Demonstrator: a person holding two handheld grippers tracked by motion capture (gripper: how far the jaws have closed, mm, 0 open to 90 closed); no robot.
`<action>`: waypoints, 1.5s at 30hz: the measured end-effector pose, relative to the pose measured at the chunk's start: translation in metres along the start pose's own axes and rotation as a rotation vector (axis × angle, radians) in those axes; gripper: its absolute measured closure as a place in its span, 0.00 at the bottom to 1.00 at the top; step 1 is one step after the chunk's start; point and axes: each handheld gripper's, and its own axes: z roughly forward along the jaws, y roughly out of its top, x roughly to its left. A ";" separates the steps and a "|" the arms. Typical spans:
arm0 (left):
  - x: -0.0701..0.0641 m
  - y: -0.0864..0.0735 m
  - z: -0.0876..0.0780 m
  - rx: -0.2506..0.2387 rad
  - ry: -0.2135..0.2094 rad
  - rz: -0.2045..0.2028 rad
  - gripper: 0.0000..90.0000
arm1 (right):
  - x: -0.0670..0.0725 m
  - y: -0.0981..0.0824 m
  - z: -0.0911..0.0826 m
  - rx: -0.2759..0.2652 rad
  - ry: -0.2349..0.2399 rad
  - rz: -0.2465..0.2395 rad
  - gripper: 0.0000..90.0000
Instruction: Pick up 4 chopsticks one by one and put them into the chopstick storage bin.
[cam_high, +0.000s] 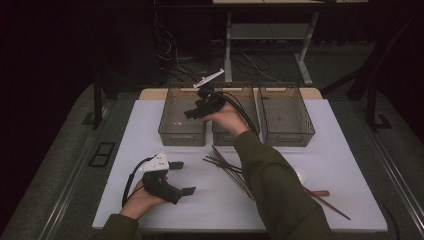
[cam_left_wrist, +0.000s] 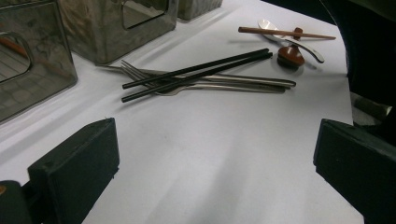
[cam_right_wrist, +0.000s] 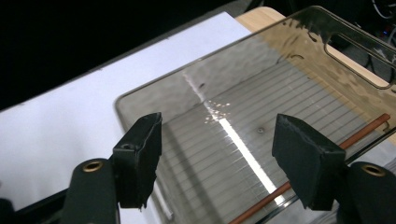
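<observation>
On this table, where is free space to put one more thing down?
Free: the white table left of the left bin, and the near edge below the left tool. Crowded: around the black chopsticks and forks.

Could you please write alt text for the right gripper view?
The right gripper, jaws open with nothing between them, hangs over a clear smoky bin holding one brown chopstick on its ribbed floor; white table beyond.
</observation>
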 end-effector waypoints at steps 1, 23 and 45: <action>0.000 0.000 0.000 -0.001 0.003 0.002 0.00 | 0.000 0.000 0.000 0.000 0.000 0.000 0.36; 0.001 -0.001 -0.001 -0.012 0.023 -0.020 0.00 | 0.007 -0.031 -0.066 -0.044 0.029 -0.055 0.30; 0.001 -0.001 -0.001 -0.007 0.016 -0.030 0.00 | -0.003 -0.088 -0.115 -0.070 -0.011 -0.040 0.27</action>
